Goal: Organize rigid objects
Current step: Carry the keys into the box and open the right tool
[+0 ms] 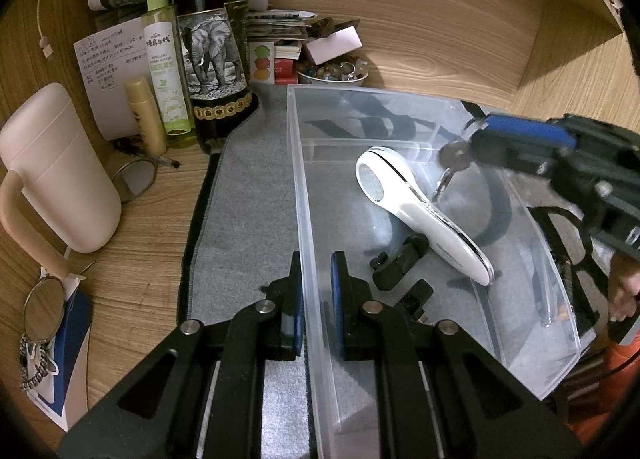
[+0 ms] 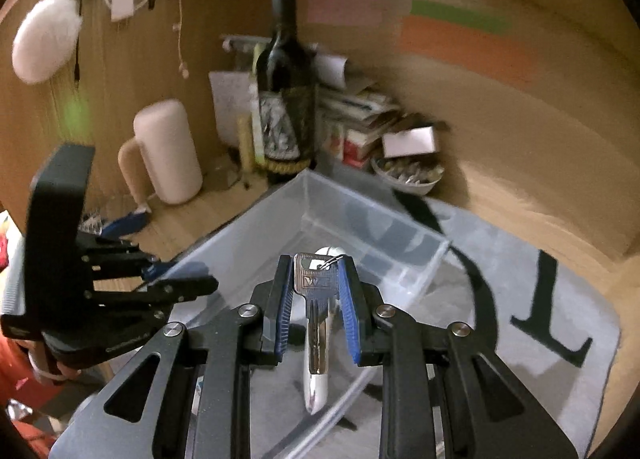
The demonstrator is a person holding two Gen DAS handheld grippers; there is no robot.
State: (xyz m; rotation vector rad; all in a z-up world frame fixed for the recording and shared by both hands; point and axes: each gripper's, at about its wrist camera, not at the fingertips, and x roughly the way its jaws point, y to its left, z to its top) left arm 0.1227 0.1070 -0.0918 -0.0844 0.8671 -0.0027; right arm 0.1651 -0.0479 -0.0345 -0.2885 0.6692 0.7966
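A clear plastic bin (image 1: 304,219) stands on a grey mat. In it lie a white handheld device (image 1: 416,207) and two black clips (image 1: 398,263). My left gripper (image 1: 316,291) is shut on the bin's left wall, one finger on each side. My right gripper (image 2: 314,279) hangs over the bin and is shut on a silver key (image 2: 316,299) on a ring. It also shows in the left wrist view (image 1: 472,147), with the key (image 1: 454,159) dangling above the white device. The bin shows in the right wrist view (image 2: 360,219).
A dark wine bottle (image 1: 212,39), a green spray bottle (image 1: 166,71), a gold tube (image 1: 146,115) and a pink jug (image 1: 52,167) stand left of the mat. Glasses (image 1: 132,179), a bowl of trinkets (image 1: 332,71) and stacked papers lie behind. Wooden walls enclose the desk.
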